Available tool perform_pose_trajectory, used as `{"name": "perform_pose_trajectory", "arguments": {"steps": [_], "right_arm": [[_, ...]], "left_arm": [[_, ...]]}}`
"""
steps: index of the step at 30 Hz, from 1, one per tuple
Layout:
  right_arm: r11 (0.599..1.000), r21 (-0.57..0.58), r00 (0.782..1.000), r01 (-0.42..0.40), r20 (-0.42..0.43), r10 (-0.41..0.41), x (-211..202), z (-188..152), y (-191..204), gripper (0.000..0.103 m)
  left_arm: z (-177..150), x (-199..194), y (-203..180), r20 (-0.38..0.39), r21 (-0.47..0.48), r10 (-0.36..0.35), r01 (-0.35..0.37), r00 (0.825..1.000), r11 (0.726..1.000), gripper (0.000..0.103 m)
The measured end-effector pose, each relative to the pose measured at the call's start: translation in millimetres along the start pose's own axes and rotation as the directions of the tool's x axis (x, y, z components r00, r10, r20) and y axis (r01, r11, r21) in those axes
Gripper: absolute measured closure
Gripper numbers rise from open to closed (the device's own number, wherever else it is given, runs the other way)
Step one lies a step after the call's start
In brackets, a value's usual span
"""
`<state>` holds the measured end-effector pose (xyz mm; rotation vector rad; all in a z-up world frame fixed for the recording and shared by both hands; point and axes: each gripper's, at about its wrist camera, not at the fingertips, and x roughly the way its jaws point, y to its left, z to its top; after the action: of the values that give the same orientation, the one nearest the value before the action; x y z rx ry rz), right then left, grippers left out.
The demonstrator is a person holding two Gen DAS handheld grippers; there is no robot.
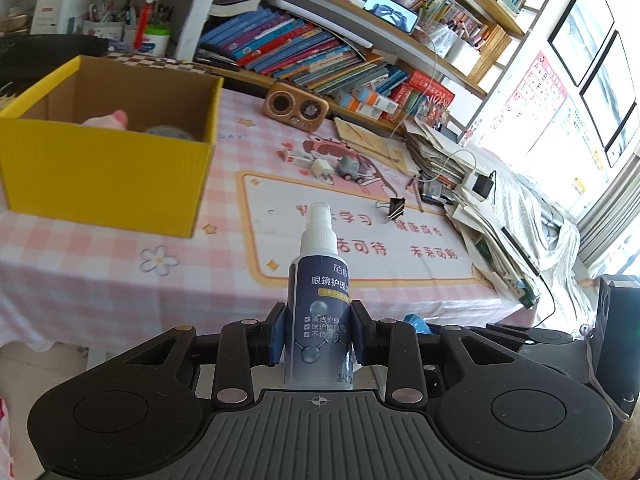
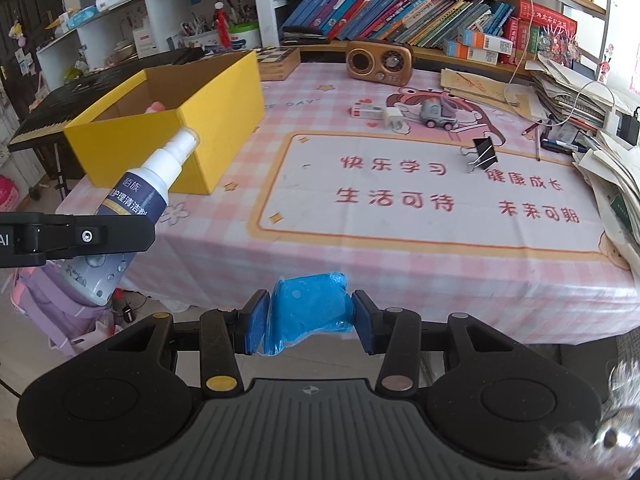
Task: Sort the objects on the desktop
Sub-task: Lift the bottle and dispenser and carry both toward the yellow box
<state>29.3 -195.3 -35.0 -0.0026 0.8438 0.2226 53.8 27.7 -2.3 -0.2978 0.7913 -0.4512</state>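
Firmly clamped: spray bottle [image 1: 320, 312], hand-held gripper [image 1: 318, 338].

box contents [image 1: 116, 120]: mostly hidden by yellow box [image 1: 108, 172] wall | spray bottle [image 1: 320, 320] base: behind left claw [image 1: 318, 334] | keyboard [image 2: 44, 120]: cut by edge

Background: fixed surroundings of the table, both wrist views.

The table [image 2: 400, 256] carries a pink checked cloth with a cream centre panel printed in red characters. Behind it, rows of leaning books [image 2: 380, 4] fill a long shelf, and a lit phone [image 1: 390, 10] is propped on the shelf above. Pen holders [image 1: 106, 28] crowd a white cubby at the far left corner. A black keyboard [image 2: 52, 116] stands beyond the left edge, with a lilac backpack [image 2: 60, 304] on the floor below. Loose papers [image 1: 492, 232] pile along the right edge. Framed pictures [image 1: 580, 28] and a pink wall chart [image 1: 536, 92] hang on the right-hand wall.
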Motion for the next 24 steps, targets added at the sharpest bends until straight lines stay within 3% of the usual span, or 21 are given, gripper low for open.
{"name": "perform_pose_trajectory", "arguments": {"steps": [24], "right_arm": [[0.979, -0.175, 0.995, -0.102, -0.002, 0.103, 5.2, 8.4, 90.6, 0.061]], "left_arm": [[-20.4, -73.2, 60.4, 0.118, -0.121, 0.105, -0.090, 0.987, 0.989, 0.072]]}}
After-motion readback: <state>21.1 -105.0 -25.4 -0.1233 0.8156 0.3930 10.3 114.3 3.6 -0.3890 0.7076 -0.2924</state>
